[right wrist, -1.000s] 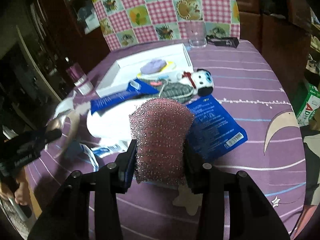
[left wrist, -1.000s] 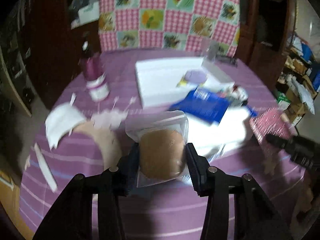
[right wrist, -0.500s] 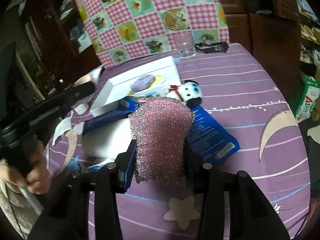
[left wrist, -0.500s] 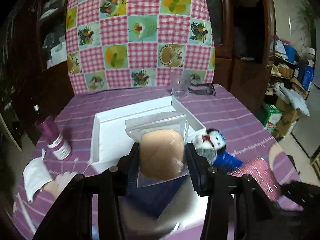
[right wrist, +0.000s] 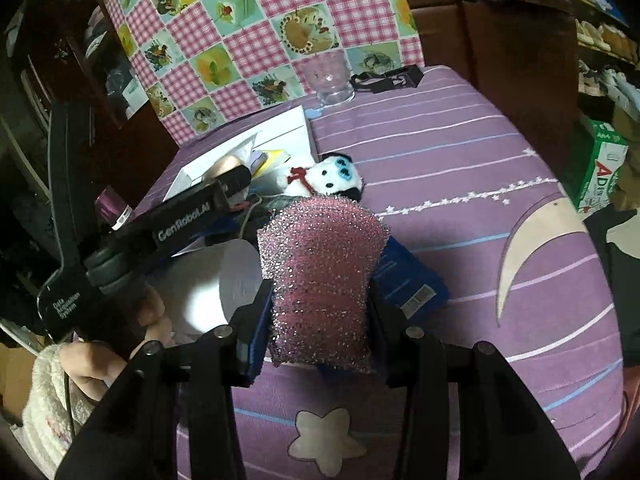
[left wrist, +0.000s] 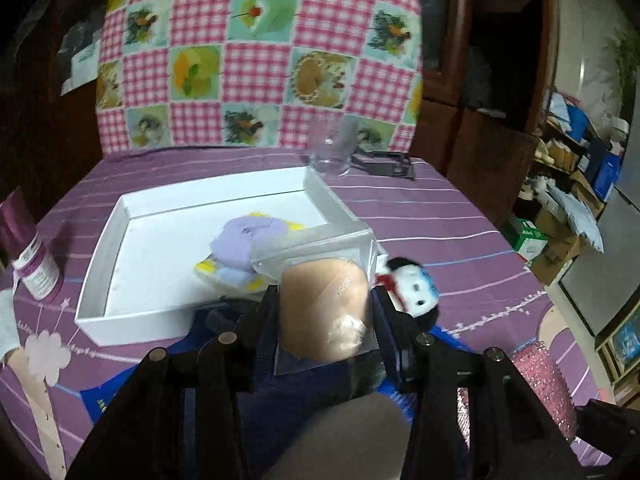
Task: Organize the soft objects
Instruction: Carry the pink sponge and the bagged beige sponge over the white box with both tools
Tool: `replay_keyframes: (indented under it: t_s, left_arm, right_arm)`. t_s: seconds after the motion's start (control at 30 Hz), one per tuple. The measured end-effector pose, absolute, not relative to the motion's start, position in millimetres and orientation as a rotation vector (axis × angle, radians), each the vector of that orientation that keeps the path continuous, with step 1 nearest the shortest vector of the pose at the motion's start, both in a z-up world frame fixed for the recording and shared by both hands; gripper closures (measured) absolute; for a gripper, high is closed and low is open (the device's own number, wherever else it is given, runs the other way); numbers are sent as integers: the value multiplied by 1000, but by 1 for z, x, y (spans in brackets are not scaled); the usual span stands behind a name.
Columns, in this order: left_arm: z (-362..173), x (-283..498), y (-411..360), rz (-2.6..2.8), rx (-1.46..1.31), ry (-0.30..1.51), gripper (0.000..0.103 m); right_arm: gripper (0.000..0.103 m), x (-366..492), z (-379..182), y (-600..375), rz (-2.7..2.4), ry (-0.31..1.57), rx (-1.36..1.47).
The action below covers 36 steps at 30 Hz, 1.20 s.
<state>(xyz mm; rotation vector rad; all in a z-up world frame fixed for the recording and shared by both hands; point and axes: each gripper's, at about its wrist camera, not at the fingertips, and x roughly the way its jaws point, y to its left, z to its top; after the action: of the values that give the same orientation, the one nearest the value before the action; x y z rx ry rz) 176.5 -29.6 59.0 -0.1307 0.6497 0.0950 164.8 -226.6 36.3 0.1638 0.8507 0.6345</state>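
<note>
Both jaws stand about half open, each pressed on something soft. Those of the left gripper (left wrist: 324, 312) clamp a beige sponge in a clear bag (left wrist: 323, 312), faint embossed letters on it unreadable, held over the near edge of the white box (left wrist: 120, 304). Those of the right gripper (right wrist: 320, 300) squeeze a glittery pink sponge (right wrist: 322, 276) above the bench (right wrist: 460, 184). "GenRoboT.AI" and "Data Acquisition System" read on the left gripper's body. A plush panda (right wrist: 328, 178) lies beside the box.
</note>
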Motion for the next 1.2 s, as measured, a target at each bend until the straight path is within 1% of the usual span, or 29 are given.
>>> replay_keyframes:
  t_s: [0.23,0.33,0.67,0.77,0.93,1.07,1.2]
  left_arm:
    - [75,173,-6,103,-163,672,58]
    - [79,176,5,118,-176,677,58]
    - [98,176,72,87,-381,694,58]
    - [106,175,96,152,-363,671,58]
    - [102,179,125,132,-391,700,58]
    - [95,186,123,124,-342,741,58]
    - [85,191,126,115,-361,793,58]
  right_arm:
    - [58,167,39,-222,650,833,149]
    - [58,173,52,-217,628,837,122]
    - [58,218,107,-167,736,880,159]
    - [58,230,113,-146,724,872,148]
    - [58,245,105,-118,750,901,170]
    - [58,258,92,-98,752,931,164]
    - [58,263,91,-84,783,946,186]
